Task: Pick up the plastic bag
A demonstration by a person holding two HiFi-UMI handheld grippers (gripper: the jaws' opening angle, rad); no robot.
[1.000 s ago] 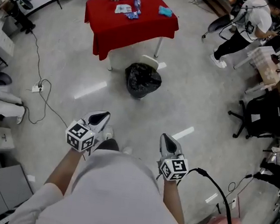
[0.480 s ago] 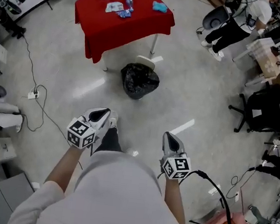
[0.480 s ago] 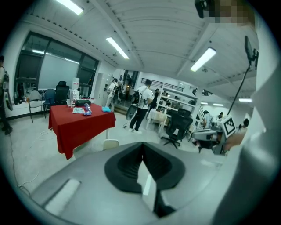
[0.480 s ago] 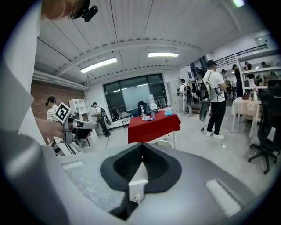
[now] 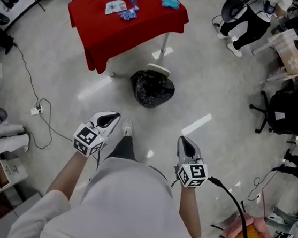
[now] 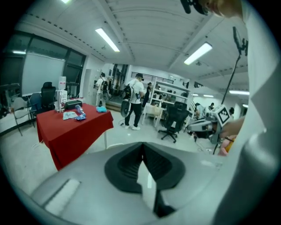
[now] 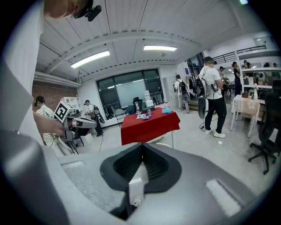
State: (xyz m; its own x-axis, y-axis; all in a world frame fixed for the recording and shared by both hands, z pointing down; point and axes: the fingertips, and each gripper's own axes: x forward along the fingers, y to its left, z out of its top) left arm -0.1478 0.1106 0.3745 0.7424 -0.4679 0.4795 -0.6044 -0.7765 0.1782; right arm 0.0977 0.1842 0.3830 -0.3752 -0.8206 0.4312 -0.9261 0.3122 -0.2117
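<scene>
- Left gripper (image 5: 111, 120) and right gripper (image 5: 184, 142): both held out at waist height, jaws clenched together on nothing. Each gripper view shows its two pads meeting with no gap.
- Plastic bag (image 5: 151, 88): black and crumpled, on the floor ahead, just in front of the red table (image 5: 126, 21) and well apart from both grippers. Neither gripper touches it.
- White object (image 5: 158, 69): lies against the far side of the bag. It is possibly a lid or a bin rim, but too small to tell.
- Risks: clenched jaws would only push the film, so they must open first. A shallow pinch on a loose fold could slip or tear. If the bag lines a bin, lifting may drag the bin along.
- Views: only the head view shows the bag. Each gripper view shows the table and the people standing beyond it, while the gripper's own body hides the floor below.
</scene>
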